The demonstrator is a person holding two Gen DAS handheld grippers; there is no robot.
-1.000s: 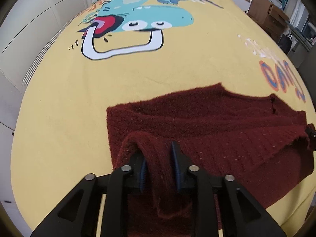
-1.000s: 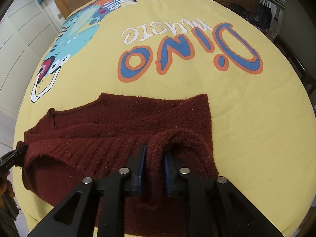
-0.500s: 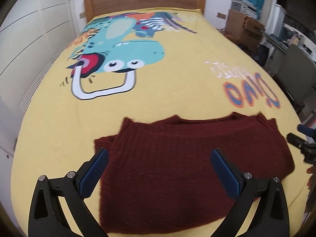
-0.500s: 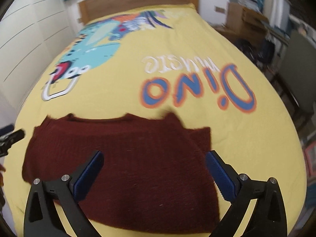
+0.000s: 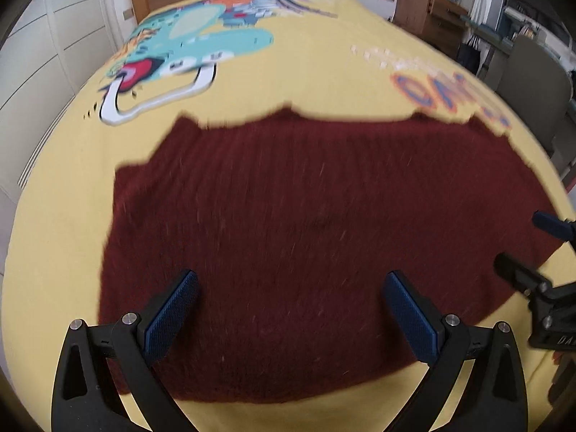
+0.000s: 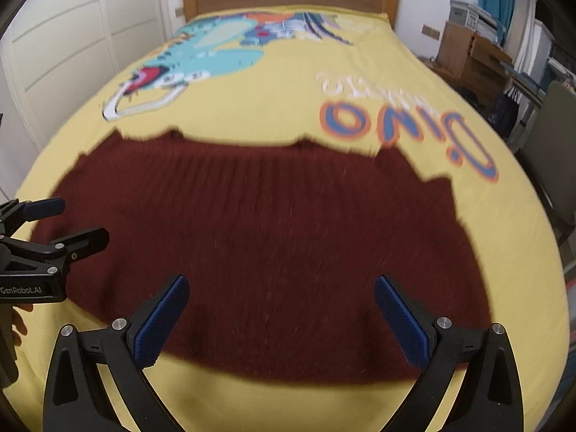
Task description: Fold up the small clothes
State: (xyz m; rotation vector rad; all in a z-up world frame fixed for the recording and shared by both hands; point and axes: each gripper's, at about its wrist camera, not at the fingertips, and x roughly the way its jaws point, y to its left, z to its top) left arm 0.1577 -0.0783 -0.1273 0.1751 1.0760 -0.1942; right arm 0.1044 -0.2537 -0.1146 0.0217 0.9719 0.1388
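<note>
Both grippers, left gripper [image 5: 288,309] and right gripper [image 6: 282,311], hover with jaws spread wide, holding nothing, over the maroon sweater [image 5: 306,223] lying flat on the yellow bedspread [image 5: 306,82] — one careless grab could bunch that soft knit.

dark red knit sweater [image 5: 306,223] | folded; flat | on yellow bedspread [image 5: 306,82]
</note>
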